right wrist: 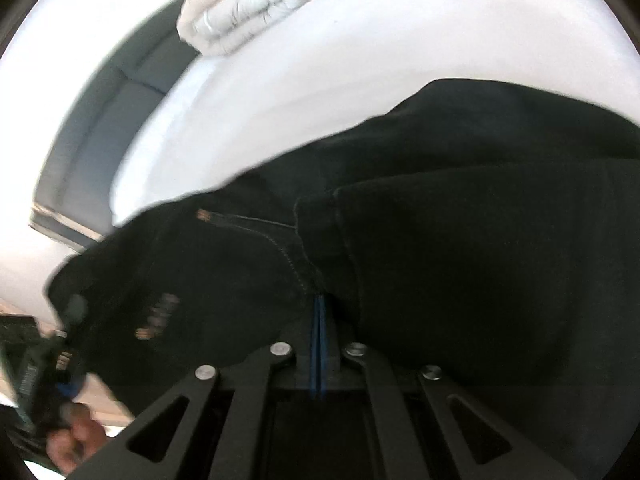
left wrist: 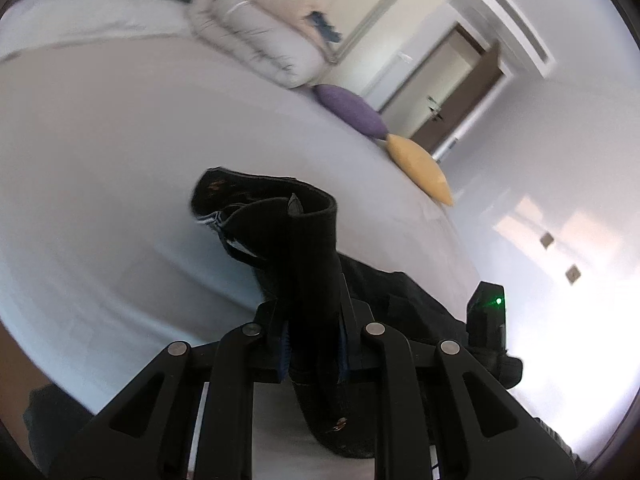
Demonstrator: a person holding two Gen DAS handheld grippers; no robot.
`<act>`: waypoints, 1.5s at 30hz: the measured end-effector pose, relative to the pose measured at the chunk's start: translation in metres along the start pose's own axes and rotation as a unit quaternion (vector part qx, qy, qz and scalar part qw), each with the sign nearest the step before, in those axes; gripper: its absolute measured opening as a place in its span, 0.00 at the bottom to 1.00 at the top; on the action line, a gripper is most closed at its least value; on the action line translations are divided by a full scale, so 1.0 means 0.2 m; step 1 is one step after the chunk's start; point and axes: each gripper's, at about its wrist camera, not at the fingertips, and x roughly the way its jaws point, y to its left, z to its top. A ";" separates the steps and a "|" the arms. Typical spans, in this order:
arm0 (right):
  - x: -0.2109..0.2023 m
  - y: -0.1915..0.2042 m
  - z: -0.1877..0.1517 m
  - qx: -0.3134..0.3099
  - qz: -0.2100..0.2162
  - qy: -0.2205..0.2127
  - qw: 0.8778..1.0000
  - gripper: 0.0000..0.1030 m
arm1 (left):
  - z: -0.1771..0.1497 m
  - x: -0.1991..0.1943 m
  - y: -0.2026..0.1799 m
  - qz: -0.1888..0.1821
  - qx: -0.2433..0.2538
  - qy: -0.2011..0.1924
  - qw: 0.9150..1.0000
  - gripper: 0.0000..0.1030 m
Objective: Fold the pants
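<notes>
Left wrist view: left gripper (left wrist: pixel 314 312) pinching a raised fold of black pants (left wrist: pixel 304 248) above the white bed (left wrist: pixel 120 160). Right wrist: right gripper (right wrist: pixel 319 320) clamping tight on pants fabric, 2 blue pads nearly meeting, cloth spreading ahead.

Black gripper (left wrist: pixel 314 344) linkages, silver rivets, blue finger pads (right wrist: pixel 320 344).

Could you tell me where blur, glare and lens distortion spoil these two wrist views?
Left wrist view: strong glare washes out the floor at lower right, the fisheye bends the white bed into a curve, and the folded duvet is smeared. Right wrist view: motion blur softens the black pants and the hand at lower left.
</notes>
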 end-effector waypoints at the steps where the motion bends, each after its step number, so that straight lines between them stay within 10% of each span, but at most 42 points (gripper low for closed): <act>1: -0.06 -0.04 0.00 0.026 0.037 -0.007 0.999 0.30 | 0.01 0.01 -0.07 -0.001 0.022 -0.001 1.000 0.16; 2: -0.11 -0.05 0.00 0.039 0.059 -0.021 0.997 0.59 | 0.02 0.02 -0.14 -0.003 0.041 0.000 0.999 0.16; 4: -0.25 -0.12 -0.01 0.060 0.095 -0.069 0.991 0.73 | 0.02 0.06 -0.32 -0.010 0.094 0.009 0.995 0.16; 15: -0.53 -0.60 0.03 0.144 0.207 -0.077 0.965 0.82 | -0.55 0.53 -1.03 0.010 0.367 0.119 0.923 0.16; 26: -0.42 -0.50 0.11 0.091 0.163 -0.006 0.982 0.83 | -0.73 0.52 -1.10 0.027 0.436 0.097 0.894 0.15; 28: -0.38 -0.47 0.13 0.086 0.153 0.005 0.984 0.79 | -0.76 0.49 -1.11 0.024 0.448 0.091 0.889 0.15; 32: -0.34 -0.45 0.16 0.079 0.139 0.012 0.987 0.26 | -0.82 0.45 -1.10 0.017 0.460 0.091 0.883 0.15; 45: -0.65 -0.63 0.05 0.082 0.062 -0.056 0.993 0.16 | -1.01 0.41 -1.22 -0.049 0.508 0.111 0.853 0.14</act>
